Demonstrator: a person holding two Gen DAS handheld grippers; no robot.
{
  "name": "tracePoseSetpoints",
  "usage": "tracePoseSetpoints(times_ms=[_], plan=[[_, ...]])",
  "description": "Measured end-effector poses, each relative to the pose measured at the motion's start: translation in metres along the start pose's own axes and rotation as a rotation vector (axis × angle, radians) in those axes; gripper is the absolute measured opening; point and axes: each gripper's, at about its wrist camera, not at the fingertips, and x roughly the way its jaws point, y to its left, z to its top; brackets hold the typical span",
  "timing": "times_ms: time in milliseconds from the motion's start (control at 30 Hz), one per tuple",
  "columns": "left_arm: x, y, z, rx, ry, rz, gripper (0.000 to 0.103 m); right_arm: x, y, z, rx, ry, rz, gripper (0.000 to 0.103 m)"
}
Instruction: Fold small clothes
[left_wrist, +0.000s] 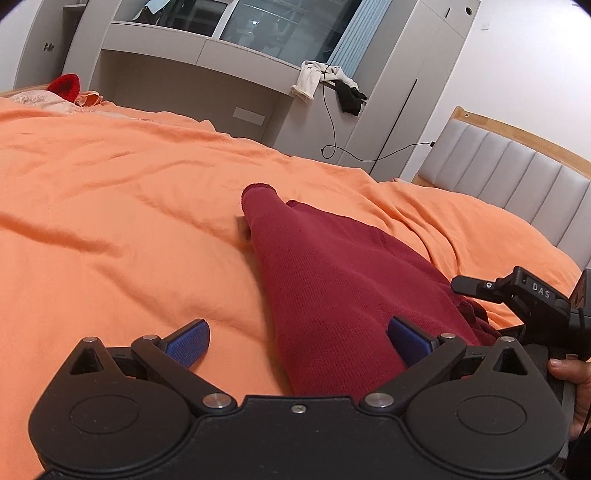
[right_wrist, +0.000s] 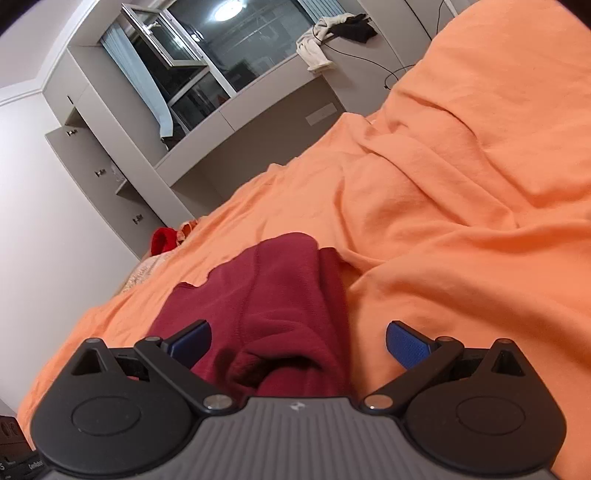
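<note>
Left wrist: rumpled maroon garment (left_wrist: 332, 280)

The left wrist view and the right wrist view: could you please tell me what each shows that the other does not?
Only the left wrist view shows the padded headboard, the right tongs and a hand. Only the right wrist view shows the drawer knobs and a lit ceiling lamp. Both show the maroon garment, orange bedsheet and open left tongs.
</note>
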Motion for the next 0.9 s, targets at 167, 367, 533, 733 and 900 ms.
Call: tracePoseSetpoints(times_ms=[167, 367, 533, 733, 900], plan=[[0.0, 0.001, 0.001, 0.0, -0.001, 0.001, 0.103, 0.009, -0.014, 0.0, 0.096, 0.026, 0.0, 0.103], [0.0, 0.001, 0.0, 0.004, -0.003, 0.003, 0.103, 0.015, -0.026, -0.003, 0.161, 0.039, 0.012, 0.102], [-0.001, 0.001, 0.0, 0.004, -0.005, 0.004, 0.103, 0.015, -0.023, -0.005, 0.145, 0.038, 0.006, 0.102], [-0.001, 0.0, -0.001, 0.006, -0.008, 0.006, 0.103, 0.017, -0.022, -0.006, 0.133, 0.044, 0.003, 0.102], [-0.001, -0.001, 0.0, 0.007, -0.008, 0.007, 0.103, 0.017, -0.022, -0.007, 0.126, 0.046, -0.002, 0.102]])
